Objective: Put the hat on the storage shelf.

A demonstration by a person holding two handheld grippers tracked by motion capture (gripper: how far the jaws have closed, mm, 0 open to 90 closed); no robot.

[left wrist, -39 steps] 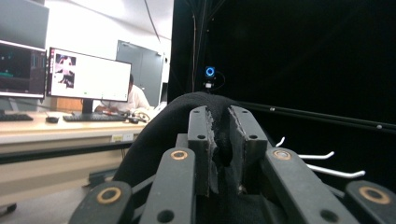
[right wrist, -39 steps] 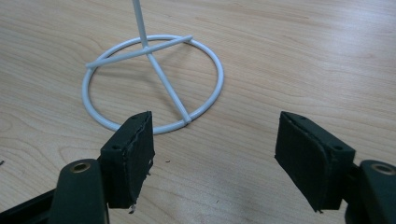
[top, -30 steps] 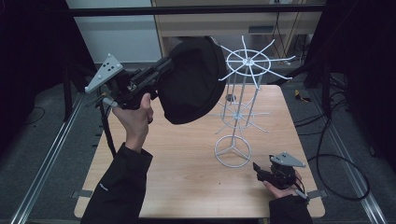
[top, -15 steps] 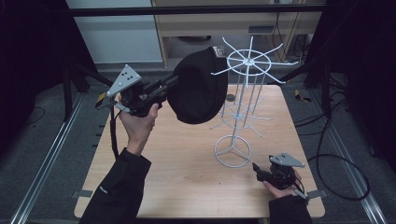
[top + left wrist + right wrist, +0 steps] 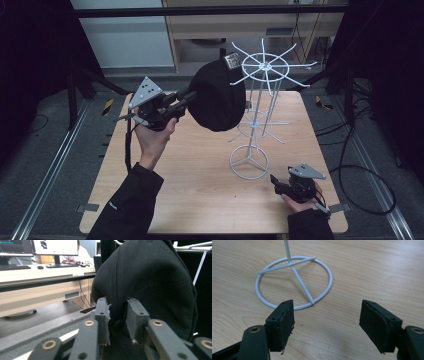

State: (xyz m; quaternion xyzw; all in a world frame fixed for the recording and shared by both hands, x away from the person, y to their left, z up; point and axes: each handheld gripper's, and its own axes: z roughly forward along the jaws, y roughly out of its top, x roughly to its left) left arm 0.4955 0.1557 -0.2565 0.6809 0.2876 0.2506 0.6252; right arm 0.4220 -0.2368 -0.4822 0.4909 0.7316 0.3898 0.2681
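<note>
Two tongs work here. Left tongs, jaws just easing apart, sit at nine o'clock of the black cap, its fabric still between them; it hangs on the white wire rack. Right tongs gape over the desk.

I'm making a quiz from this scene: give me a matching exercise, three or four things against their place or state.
Things:
1. black cap
2. white wire rack
3. left gripper
4. right gripper

States:
a. stands on the table
b. hangs at a top prong
c. low on the table, jaws wide apart
d. raised, cap fabric between its jaws

Pairs: 1-b, 2-a, 3-d, 4-c
</note>
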